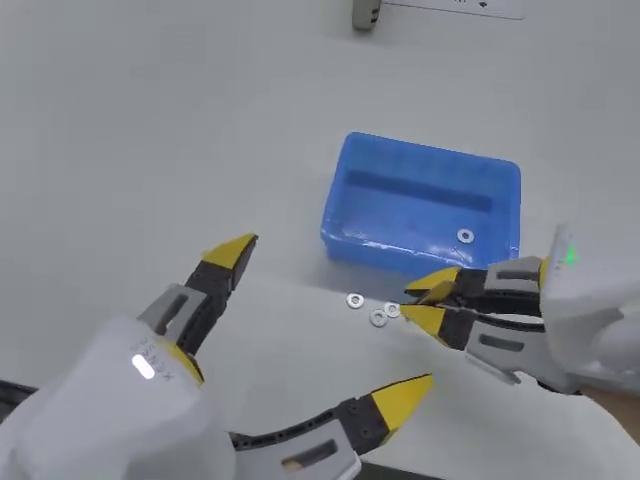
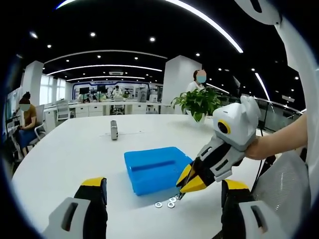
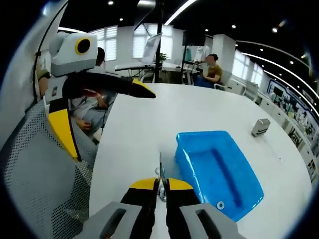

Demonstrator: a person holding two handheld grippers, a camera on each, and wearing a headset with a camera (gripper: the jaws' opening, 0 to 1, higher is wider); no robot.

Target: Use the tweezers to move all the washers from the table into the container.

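Note:
Three small metal washers (image 1: 378, 312) lie on the white table just in front of the blue container (image 1: 430, 152); one more washer (image 1: 465, 236) lies inside it. My right gripper (image 1: 426, 301) is shut on thin tweezers (image 3: 161, 172), whose tips reach down beside the washers (image 2: 169, 203). In the right gripper view the tweezers stick out between the yellow jaws, left of the container (image 3: 197, 144), and the washer inside it (image 3: 220, 204) shows too. My left gripper (image 1: 315, 322) hangs open and wide, nearer to me, holding nothing.
A small grey device (image 1: 365, 12) stands on the table far behind the container. People sit at desks in the background, and a potted plant (image 2: 195, 103) stands past the table. A mesh chair (image 3: 45, 169) is at the table's near side.

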